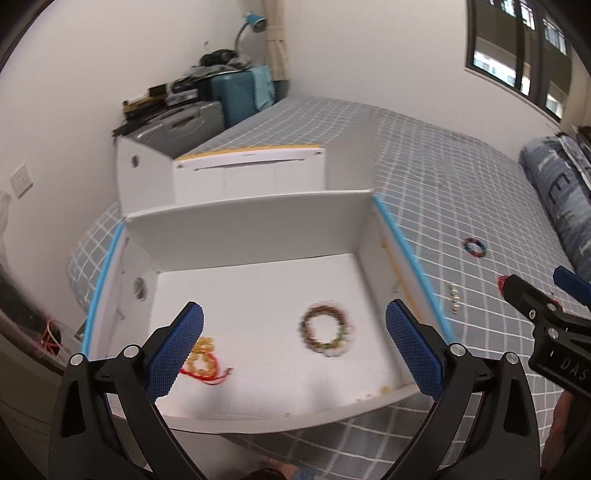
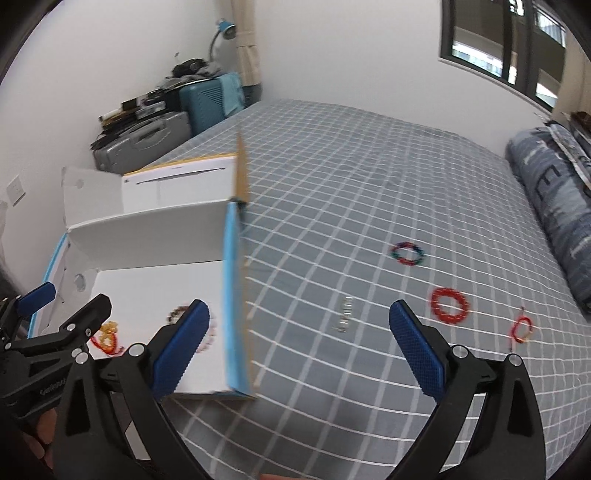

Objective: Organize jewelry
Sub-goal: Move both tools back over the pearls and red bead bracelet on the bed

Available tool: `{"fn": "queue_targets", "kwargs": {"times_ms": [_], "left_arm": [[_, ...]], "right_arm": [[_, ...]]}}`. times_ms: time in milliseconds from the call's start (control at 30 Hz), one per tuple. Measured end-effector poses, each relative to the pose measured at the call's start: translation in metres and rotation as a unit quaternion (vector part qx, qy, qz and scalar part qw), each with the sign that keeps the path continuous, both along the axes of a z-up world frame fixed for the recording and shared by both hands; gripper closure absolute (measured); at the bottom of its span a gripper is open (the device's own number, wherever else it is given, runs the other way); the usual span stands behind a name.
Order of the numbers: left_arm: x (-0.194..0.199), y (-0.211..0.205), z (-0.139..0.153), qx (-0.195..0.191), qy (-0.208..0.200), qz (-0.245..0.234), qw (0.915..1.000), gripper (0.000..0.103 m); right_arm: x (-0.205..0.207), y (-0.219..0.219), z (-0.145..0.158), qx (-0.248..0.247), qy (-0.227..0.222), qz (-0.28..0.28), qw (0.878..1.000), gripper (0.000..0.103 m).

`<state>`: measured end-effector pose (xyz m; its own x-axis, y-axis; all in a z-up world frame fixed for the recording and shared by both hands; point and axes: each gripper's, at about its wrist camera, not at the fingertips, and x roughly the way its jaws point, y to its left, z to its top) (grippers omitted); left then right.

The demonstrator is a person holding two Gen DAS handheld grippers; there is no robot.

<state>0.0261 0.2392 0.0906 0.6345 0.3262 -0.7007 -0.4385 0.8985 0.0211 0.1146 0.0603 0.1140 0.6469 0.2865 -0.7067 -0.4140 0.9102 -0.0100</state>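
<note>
Left wrist view
Surface and room: a bed (image 1: 424, 177) in a grey sheet with a white grid is filling the scene; suitcases (image 1: 207, 107) are standing stacked in the far corner under a blue lamp (image 1: 256, 20), and a dark-framed window (image 1: 517, 48) is sitting high at right.
Left gripper (image 1: 294, 343): hovering over the white box (image 1: 258, 221), jaws standing wide apart and holding nothing.
Right gripper (image 1: 535, 284): reaching in from the right edge over the sheet; from here I cannot tell how its jaws are standing.
Box contents: a multicoloured bead bracelet (image 1: 327, 328) is lying on the box floor between the blue pads; a yellow bead bracelet with red cord (image 1: 203, 360) is lying beside the left pad (image 1: 177, 354).

Right wrist view
Right gripper (image 2: 299, 347): hanging over the sheet just right of the box, jaws spread and empty.
Left gripper (image 2: 64, 310): showing at the left edge above the box.
On the sheet: a small silver piece (image 2: 345, 319) is lying between the pads; a red bracelet (image 2: 450, 306), a dark multicoloured bracelet (image 2: 408, 254) and a thin red cord bracelet (image 2: 521, 329) are lying apart to the right.
Pillow (image 2: 554, 206): lying along the right edge.
</note>
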Motion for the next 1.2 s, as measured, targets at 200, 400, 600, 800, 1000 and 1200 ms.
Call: {"fn": "queue_targets", "kwargs": {"times_ms": [200, 400, 600, 800, 1000, 1200], "left_arm": [[0.021, -0.052, 0.009, 0.013, 0.002, -0.046, 0.9989, 0.006], [0.059, -0.098, 0.007, 0.006, 0.018, -0.088, 0.9959, 0.006], [0.106, -0.128, -0.011, -0.002, 0.048, -0.114, 0.9923, 0.006], [0.161, -0.142, -0.044, -0.045, 0.08, -0.138, 0.9861, 0.006], [0.205, -0.155, -0.086, -0.03, 0.11, -0.137, 0.9841, 0.006], [0.232, -0.16, -0.138, -0.043, 0.15, -0.154, 0.9757, 0.006]], "right_arm": [[0.015, -0.046, 0.007, -0.012, -0.006, -0.041, 0.999, 0.009], [0.045, -0.089, 0.01, -0.018, 0.0, -0.079, 0.997, 0.009], [0.09, -0.131, -0.004, -0.014, 0.022, -0.109, 0.994, 0.009], [0.141, -0.154, -0.041, -0.023, 0.054, -0.122, 0.991, 0.009], [0.178, -0.161, -0.088, -0.034, 0.085, -0.124, 0.988, 0.009], [0.208, -0.168, -0.134, -0.032, 0.126, -0.118, 0.984, 0.014]]}}
